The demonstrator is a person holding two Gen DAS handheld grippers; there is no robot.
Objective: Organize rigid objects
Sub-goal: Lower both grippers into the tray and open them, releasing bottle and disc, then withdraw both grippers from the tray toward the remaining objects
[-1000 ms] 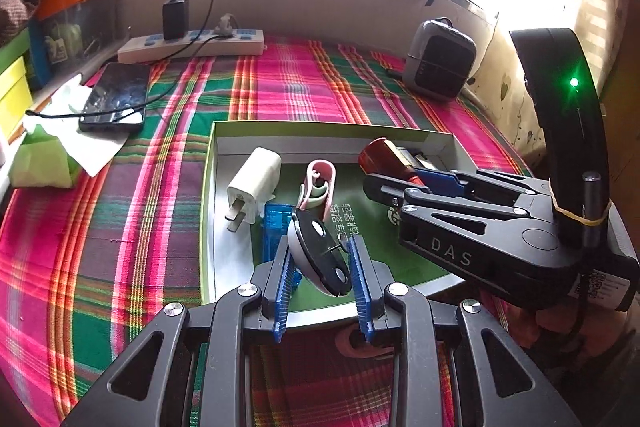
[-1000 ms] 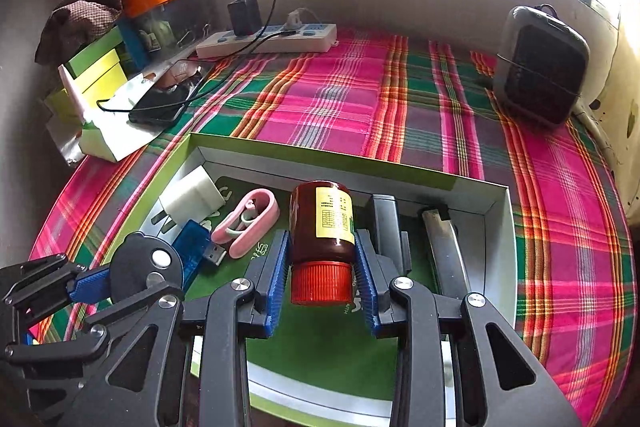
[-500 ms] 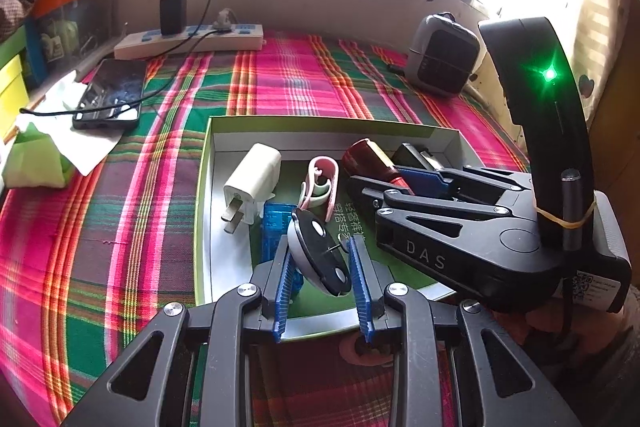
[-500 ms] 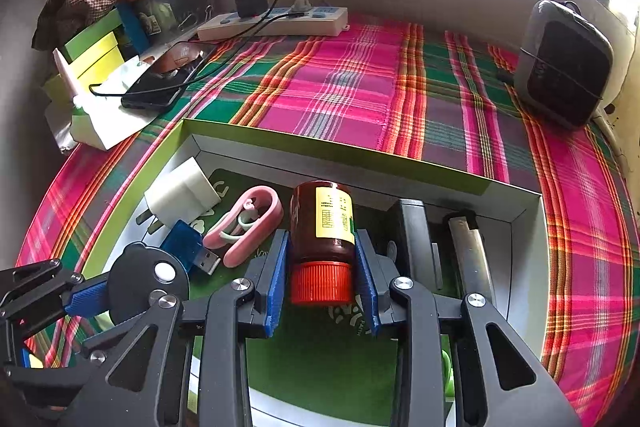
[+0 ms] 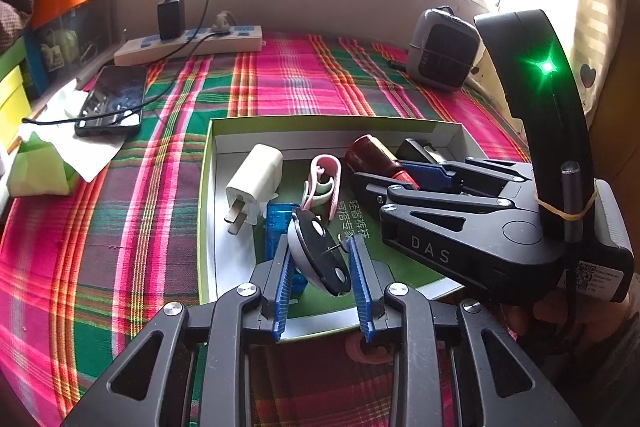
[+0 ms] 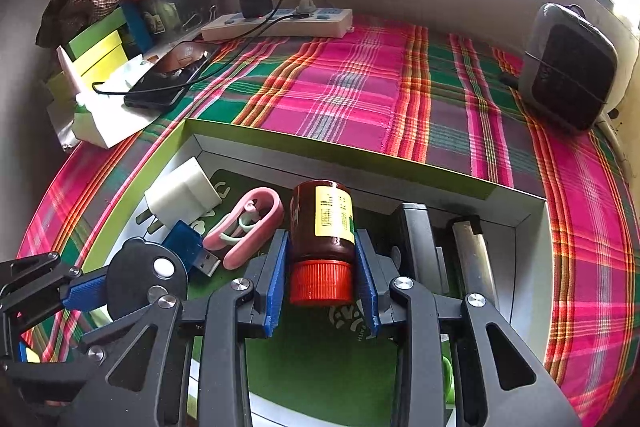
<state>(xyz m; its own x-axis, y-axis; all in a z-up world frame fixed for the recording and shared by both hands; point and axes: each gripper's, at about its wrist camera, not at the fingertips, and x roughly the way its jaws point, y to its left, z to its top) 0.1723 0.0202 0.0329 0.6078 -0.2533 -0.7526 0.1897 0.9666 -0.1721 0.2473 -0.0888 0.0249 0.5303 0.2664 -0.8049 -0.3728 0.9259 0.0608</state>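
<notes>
Both views have shifted slightly since a second ago, so the green-rimmed box point(image 6: 362, 157) sits a little lower in the right wrist view, while each grip looks unchanged. Right tool point(image 6: 320, 267) is clamped on the brown bottle point(image 6: 322, 217), red cap toward the camera, held over the box's green floor. Left tool point(image 5: 318, 257) pinches a black oval key fob point(image 5: 316, 253), tilted, above the box's near edge. Inside the box, toward its left wall, lie a white plug adapter point(image 5: 254, 183), a blue USB stick point(image 6: 188, 251) and a pink clip point(image 6: 248, 225), close together; a black stapler point(image 6: 418, 243) and a metal bar point(image 6: 472, 255) lie along the right wall. Bare green floor stays open in the near middle. Beyond the far rim, the plaid cloth point(image 6: 352, 87) on the desk is open up to the power strip point(image 6: 280, 23), phone point(image 5: 112, 101) and small heater point(image 6: 568, 67).
</notes>
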